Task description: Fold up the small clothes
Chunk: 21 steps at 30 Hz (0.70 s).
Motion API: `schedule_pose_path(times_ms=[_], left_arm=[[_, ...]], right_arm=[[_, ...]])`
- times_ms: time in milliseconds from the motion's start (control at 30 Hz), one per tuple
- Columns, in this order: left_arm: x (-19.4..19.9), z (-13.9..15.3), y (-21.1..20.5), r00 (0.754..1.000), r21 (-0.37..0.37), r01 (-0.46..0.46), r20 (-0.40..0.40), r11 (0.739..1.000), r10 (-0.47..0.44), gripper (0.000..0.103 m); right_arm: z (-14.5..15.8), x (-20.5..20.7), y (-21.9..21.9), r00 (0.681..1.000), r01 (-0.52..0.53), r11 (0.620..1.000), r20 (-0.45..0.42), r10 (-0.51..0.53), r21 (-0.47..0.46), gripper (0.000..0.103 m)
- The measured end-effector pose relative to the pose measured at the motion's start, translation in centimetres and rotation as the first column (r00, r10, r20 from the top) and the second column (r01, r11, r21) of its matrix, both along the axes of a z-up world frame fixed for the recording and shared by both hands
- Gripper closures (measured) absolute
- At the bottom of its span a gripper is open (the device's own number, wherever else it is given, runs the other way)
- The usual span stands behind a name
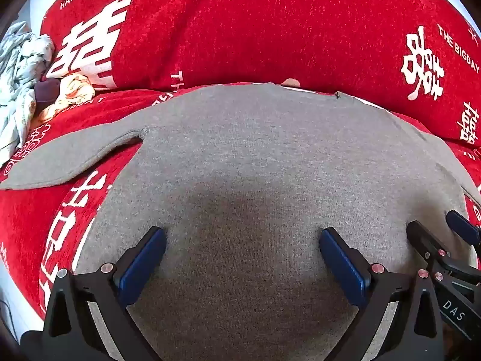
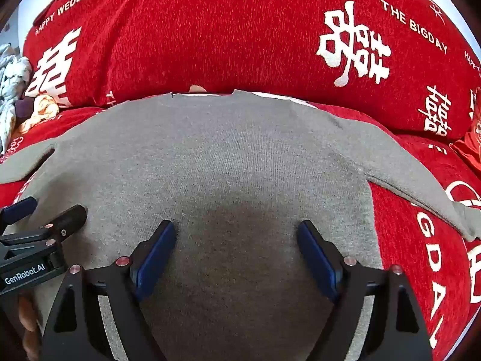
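Our left gripper (image 1: 242, 240) and right gripper (image 2: 237, 234) had black frames, blue pads (image 1: 144, 266), silver-pink rivets (image 2: 123, 261), white "GenRobot.AI" lettering.

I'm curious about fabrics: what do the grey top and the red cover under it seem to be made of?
The grey top looks like a soft matte knit, perhaps cotton jersey: fine heathered ribs show. The red cover looks like plush chenille or velvety pile, with a fuzzy flecked nap and white printed lettering. Exact fibres cannot be told.

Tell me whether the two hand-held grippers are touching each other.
Apart. The right wrist view shows grey shirt between the left hand-held gripper and right hand-held gripper.
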<state>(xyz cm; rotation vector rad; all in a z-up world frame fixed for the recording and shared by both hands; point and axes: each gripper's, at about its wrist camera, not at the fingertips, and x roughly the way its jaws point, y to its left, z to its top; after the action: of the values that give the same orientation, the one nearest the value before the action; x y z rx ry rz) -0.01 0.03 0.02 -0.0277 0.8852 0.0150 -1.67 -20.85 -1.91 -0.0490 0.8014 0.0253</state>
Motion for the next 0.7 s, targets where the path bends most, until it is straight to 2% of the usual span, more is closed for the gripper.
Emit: schedule_pose_path(times_ms=[167, 233, 367, 600, 700], left_arm=[[0.1, 0.2, 0.4, 1.0, 0.008, -0.01, -0.009, 1.0, 0.01, 0.001], [-0.5, -0.5, 0.8, 1.0, -0.003, -0.013, 0.026, 1.0, 0.013, 0.001], [-0.6, -0.7, 0.6, 1.0, 0.009, -0.014, 0.011, 1.0, 0.014, 0.001], [0.5, -0.1, 0.3, 0.997, 0.011, -0.012, -0.076, 1.0, 0.013, 0.001], [1.0, 0.0, 0.3, 0.991, 0.005, -0.01, -0.13, 1.0, 0.01, 0.001]], right_arm=[[0.1, 0.1, -0.1, 1.0, 0.001, 1.0, -0.003, -0.001, 0.004, 0.018], [0.1, 0.1, -0.1, 1.0, 0.003, 1.0, -0.005, -0.003, 0.001, 0.018], [0.0, 0.2, 0.2, 1.0, 0.012, 1.0, -0.015, -0.012, -0.015, 0.017], [0.2, -1.0, 0.2, 0.998, 0.032, 0.999, -0.062, -0.032, 0.004, 0.017], [0.7, -1.7, 0.6, 0.996, 0.007, 0.999, -0.09, -0.002, 0.051, 0.016]])
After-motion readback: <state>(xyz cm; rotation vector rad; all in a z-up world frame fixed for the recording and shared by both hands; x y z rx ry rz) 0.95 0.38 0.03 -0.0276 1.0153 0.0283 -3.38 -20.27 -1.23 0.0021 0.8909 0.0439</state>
